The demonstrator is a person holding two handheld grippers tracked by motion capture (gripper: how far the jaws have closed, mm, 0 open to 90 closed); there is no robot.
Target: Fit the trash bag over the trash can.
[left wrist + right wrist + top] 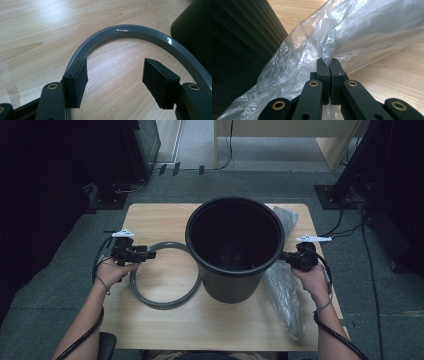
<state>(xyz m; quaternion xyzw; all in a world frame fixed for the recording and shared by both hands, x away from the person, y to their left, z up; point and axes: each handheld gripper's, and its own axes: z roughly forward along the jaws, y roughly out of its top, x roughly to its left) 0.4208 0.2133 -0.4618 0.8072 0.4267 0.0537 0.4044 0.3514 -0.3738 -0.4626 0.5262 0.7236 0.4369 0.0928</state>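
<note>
Beside bin [235, 250], right gripper [330, 65] pinching plastic bag [352, 37]

A clear, crumpled plastic bag [352, 32] is pinched at a fold between the closed jaws of the right gripper [330, 65] and stretched out beyond them. A grey ring [130, 31] is laid flat under the left gripper [117, 75], arching past its parted jaws, untouched.

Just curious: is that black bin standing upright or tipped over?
Upright: the bin stands on the table, mouth facing up, beside the grey ring.
</note>
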